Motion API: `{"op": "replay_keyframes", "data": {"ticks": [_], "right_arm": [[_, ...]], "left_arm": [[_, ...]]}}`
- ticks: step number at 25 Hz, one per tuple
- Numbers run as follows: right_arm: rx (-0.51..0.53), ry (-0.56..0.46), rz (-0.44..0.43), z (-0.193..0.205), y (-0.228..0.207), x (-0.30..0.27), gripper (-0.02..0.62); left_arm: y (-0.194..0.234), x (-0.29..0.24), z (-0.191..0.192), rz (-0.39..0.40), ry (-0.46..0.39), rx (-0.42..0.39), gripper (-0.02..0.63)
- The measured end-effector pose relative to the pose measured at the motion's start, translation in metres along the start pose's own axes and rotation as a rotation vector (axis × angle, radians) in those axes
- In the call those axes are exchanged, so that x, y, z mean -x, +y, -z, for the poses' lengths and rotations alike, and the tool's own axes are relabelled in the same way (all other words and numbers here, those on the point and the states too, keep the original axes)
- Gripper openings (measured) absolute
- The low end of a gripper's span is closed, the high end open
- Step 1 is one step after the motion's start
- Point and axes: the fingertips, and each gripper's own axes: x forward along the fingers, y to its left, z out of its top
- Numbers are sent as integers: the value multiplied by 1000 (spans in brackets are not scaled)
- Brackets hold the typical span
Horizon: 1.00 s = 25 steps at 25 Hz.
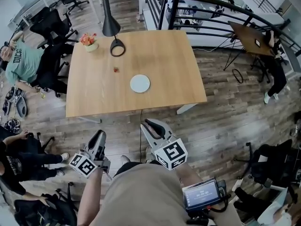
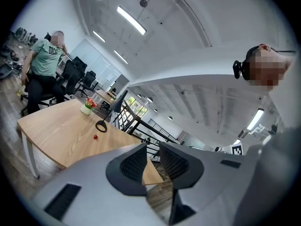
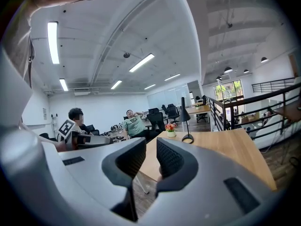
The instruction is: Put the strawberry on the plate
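A small red strawberry [image 1: 115, 69] lies on the wooden table [image 1: 94, 98], left of the round white plate [image 1: 140, 84]. Both grippers hang off the table, close to the person's body. In the head view my left gripper [image 1: 99, 136] is below the table's front edge at the left, and my right gripper [image 1: 149, 123] is just short of that edge. Each has its jaws shut with nothing between them. The left gripper view shows the strawberry [image 2: 95, 137] far off beyond the left gripper [image 2: 153, 160]. In the right gripper view, the right gripper [image 3: 150, 160] points at the table's corner.
A black desk lamp [image 1: 113, 41] and a white pot of red flowers [image 1: 89, 42] stand at the table's far left. A seated person [image 1: 21, 62] and office chairs [image 1: 51, 25] are left of the table. A black railing [image 1: 211, 13] runs behind it. Wooden floor lies between me and the table.
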Motion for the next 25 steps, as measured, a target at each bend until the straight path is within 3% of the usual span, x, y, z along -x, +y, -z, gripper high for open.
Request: {"op": "replay_keyframes", "data": {"ticks": [12,19,25], "right_arm": [[-11,15,-30,21,-51,15,54],[-14,36,-39,26,-61,8,54],[-17,34,-28,12,-55,-17,54]], "left_arm": [[-25,-42,23,-31,-24,-16,84],[-20,-38,26,-55,-36,-1,83],[4,-29,4,-78,-51,7,5]]}}
